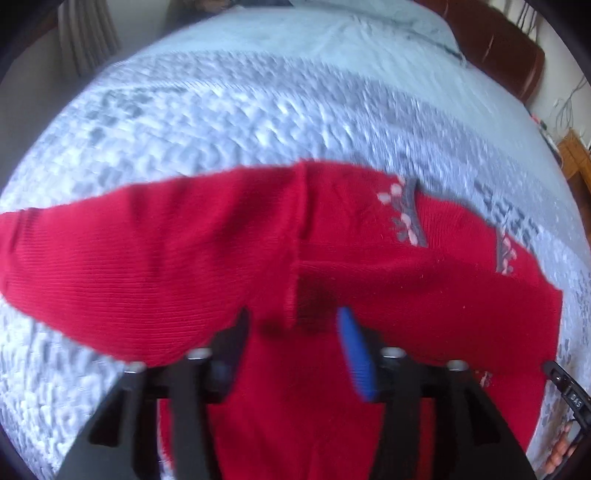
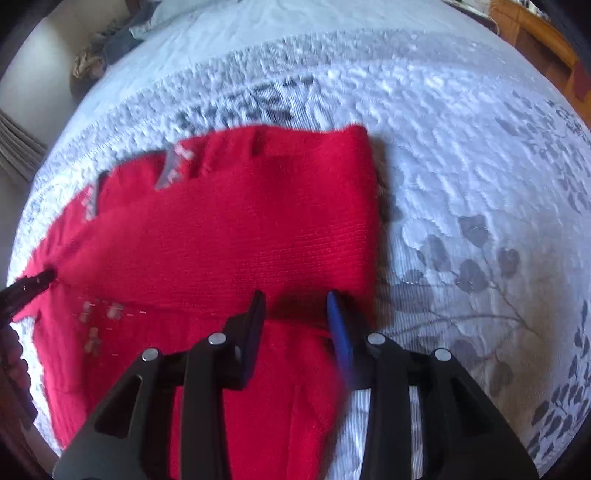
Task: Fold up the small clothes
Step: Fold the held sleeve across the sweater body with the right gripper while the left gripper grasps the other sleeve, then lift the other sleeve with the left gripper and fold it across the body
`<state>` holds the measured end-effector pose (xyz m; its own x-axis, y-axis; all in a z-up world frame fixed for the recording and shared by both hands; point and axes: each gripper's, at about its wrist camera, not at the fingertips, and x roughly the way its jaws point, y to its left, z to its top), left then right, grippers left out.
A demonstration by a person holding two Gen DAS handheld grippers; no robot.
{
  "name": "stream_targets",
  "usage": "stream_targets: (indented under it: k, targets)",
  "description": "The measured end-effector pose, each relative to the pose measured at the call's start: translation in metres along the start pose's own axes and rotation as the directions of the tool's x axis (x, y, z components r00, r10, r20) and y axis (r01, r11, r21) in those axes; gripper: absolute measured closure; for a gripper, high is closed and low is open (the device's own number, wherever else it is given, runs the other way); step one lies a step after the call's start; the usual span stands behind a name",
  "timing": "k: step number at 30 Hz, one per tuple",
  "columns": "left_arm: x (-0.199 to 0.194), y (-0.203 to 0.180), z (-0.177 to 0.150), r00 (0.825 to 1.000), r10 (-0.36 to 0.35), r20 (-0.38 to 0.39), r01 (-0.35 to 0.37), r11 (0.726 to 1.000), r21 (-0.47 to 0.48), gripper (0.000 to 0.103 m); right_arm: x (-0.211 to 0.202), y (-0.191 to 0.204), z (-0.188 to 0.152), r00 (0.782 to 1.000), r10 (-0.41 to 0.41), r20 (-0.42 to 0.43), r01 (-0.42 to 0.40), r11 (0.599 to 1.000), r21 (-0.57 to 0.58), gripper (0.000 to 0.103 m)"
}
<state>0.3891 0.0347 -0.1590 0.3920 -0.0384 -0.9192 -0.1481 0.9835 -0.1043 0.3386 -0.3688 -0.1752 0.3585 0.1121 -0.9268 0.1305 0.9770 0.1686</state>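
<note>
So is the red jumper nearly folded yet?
Partway, it seems. Done: the red jumper lies on the bed cover with one layer apparently folded across it. In hand: nothing is pinched; the left gripper and the right gripper both hang over it with jaws apart, the right one near its edge. Left: it is a wide, loose shape, so more folds look needed.

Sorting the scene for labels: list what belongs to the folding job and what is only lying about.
Job:
- red knitted garment, spread on the bedspread
- left tool, open over the garment
- right tool, jaws apart over the garment's edge

Lying about:
- bundle of cloth at the far corner
- brown headboard
- wooden furniture
</note>
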Motion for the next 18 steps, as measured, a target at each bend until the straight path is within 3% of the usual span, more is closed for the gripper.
stream_targets:
  k: [1,2,5,9,11,14,18]
  targets:
    - [-0.015,0.013,-0.001,0.999,-0.015,0.036,0.015,1.000,-0.012,0.015,-0.013,0.005,-0.003,0.999,0.014,0.034,-0.013,1.000,-0.016,0.064]
    - [-0.024,0.025,-0.002,0.999,-0.013,0.052,0.014,1.000,-0.017,0.012,-0.023,0.010,-0.007,0.999,0.017,0.049,-0.016,0.999,-0.039,0.063]
    - [-0.039,0.077,-0.006,0.998,0.022,0.054,-0.020,0.999,-0.045,0.012,-0.038,0.029,-0.024,0.998,0.039,0.045,-0.034,0.993,-0.113,0.061]
    - [-0.043,0.171,-0.013,0.991,0.130,0.017,-0.125,0.978,-0.168,0.012,-0.030,0.057,-0.049,0.998,0.067,-0.005,-0.067,0.978,-0.198,0.060]
    - [-0.044,0.222,-0.015,0.982,0.187,-0.002,-0.181,0.951,-0.249,0.013,-0.023,0.066,-0.056,0.998,0.066,-0.020,-0.068,0.973,-0.220,0.060]
    - [-0.047,0.288,-0.012,0.977,0.215,-0.014,-0.204,0.902,-0.380,0.014,-0.006,0.076,-0.063,0.998,0.052,-0.044,-0.061,0.969,-0.239,0.060]
    - [-0.043,0.346,0.002,0.988,0.152,0.008,-0.127,0.853,-0.507,0.017,0.007,0.076,-0.065,0.997,0.046,-0.057,-0.057,0.973,-0.222,0.057]
